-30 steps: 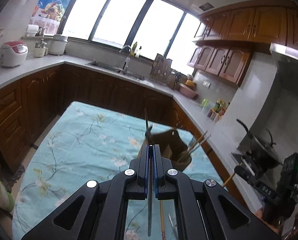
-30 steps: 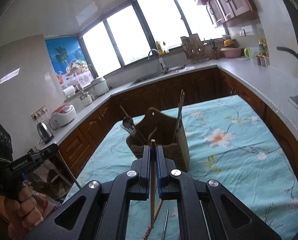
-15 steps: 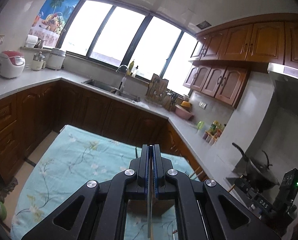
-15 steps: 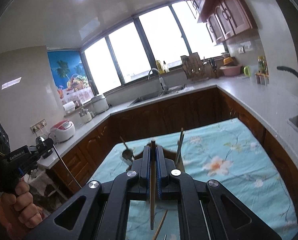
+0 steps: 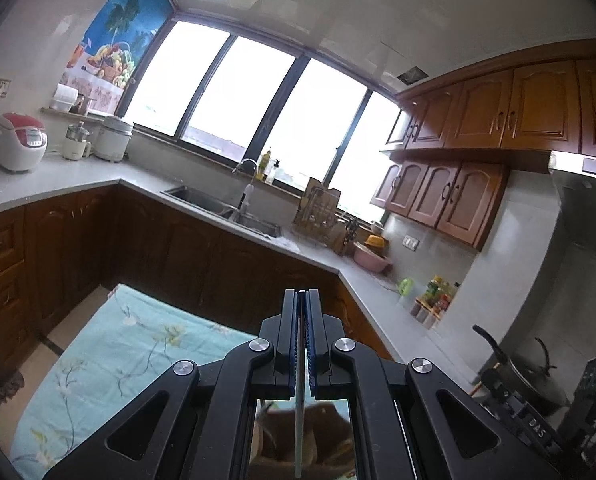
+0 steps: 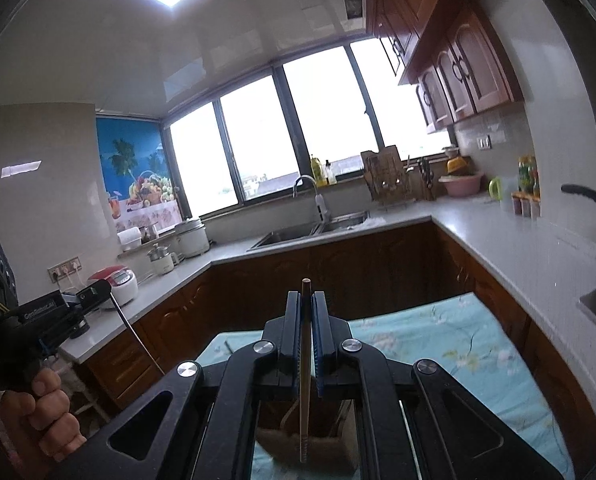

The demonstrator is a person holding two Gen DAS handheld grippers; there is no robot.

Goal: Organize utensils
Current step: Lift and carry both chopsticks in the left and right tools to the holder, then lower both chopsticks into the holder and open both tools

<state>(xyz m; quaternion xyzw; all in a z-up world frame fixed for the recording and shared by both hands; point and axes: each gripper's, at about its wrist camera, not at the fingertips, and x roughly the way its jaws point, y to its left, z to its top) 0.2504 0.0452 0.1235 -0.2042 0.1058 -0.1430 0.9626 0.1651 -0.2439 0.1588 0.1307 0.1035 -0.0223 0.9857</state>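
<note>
In the left wrist view my left gripper (image 5: pixel 302 296) is shut on a thin grey metal utensil (image 5: pixel 299 408) that hangs down between the fingers. Below it, through the frame, shows the brown wooden utensil holder (image 5: pixel 321 432). In the right wrist view my right gripper (image 6: pixel 305 298) is shut on a wooden chopstick (image 6: pixel 305 360) held upright, its lower end over the same holder (image 6: pixel 321 448). The left gripper (image 6: pixel 98 290) also appears at the left edge of that view, held by a hand (image 6: pixel 38 408), with the metal utensil (image 6: pixel 138 340) slanting down from it.
The holder stands on a table with a teal floral cloth (image 5: pixel 118 352). Dark wood cabinets and a grey counter (image 6: pixel 497 232) wrap around the table, with a sink (image 5: pixel 222 204), rice cookers (image 5: pixel 18 146) and a black pan (image 5: pixel 533 380) on the stove at right.
Both grippers have risen and tipped up. The holder, ahead of the jaws before, now lies beneath them, and more ceiling shows. Each gripper still holds its utensil.
</note>
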